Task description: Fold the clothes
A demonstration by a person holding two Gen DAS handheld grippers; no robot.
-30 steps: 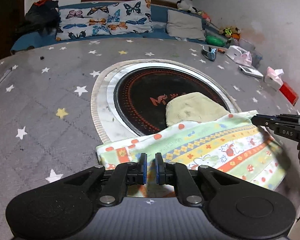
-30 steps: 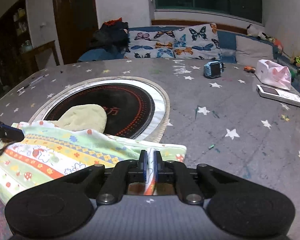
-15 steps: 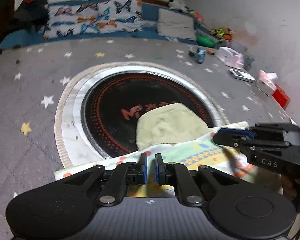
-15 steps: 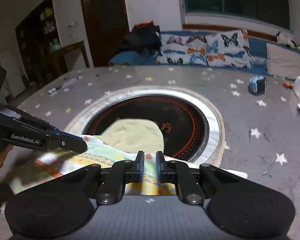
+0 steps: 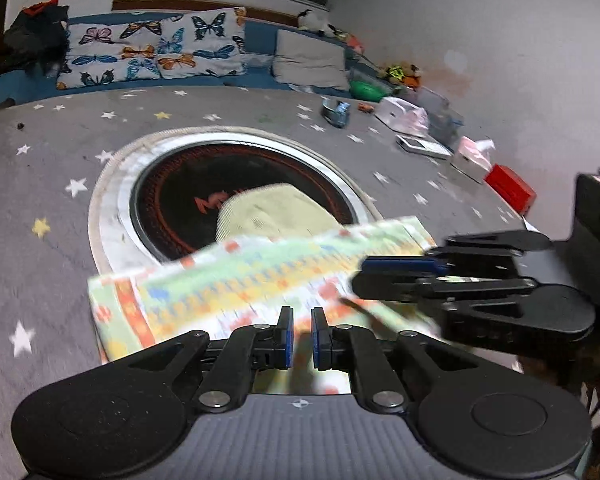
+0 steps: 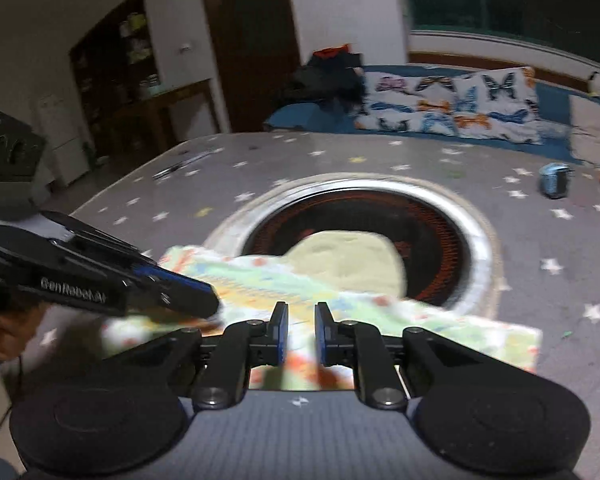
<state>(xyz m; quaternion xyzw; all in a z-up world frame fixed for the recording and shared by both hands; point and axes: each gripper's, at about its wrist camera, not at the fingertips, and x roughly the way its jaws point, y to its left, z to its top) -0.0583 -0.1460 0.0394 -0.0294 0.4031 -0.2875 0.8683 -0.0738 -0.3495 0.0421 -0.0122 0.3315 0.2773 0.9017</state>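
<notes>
A patterned green, yellow and orange garment (image 5: 260,284) lies folded in a strip on the grey star-print table, and it also shows in the right wrist view (image 6: 380,320). A pale yellow cloth (image 5: 276,212) lies behind it on the round black inlay; the right wrist view shows it too (image 6: 348,256). My left gripper (image 5: 300,338) hovers over the garment's near edge, jaws a little apart with nothing between them. My right gripper (image 6: 300,334) is likewise slightly open and empty above the garment. Each gripper appears in the other's view, the right (image 5: 404,276) and the left (image 6: 196,300), close together.
A round black inlay with a silver rim (image 5: 236,148) sits mid-table. At the far right are a small blue object (image 5: 336,112), a white box (image 5: 400,114), a phone-like device (image 5: 422,146) and a red box (image 5: 510,190). Butterfly pillows (image 5: 152,50) line a bench behind.
Both grippers let go of the garment's corners and their jaws parted slightly. They moved toward each other over the garment, which now lies folded narrower on the table.
</notes>
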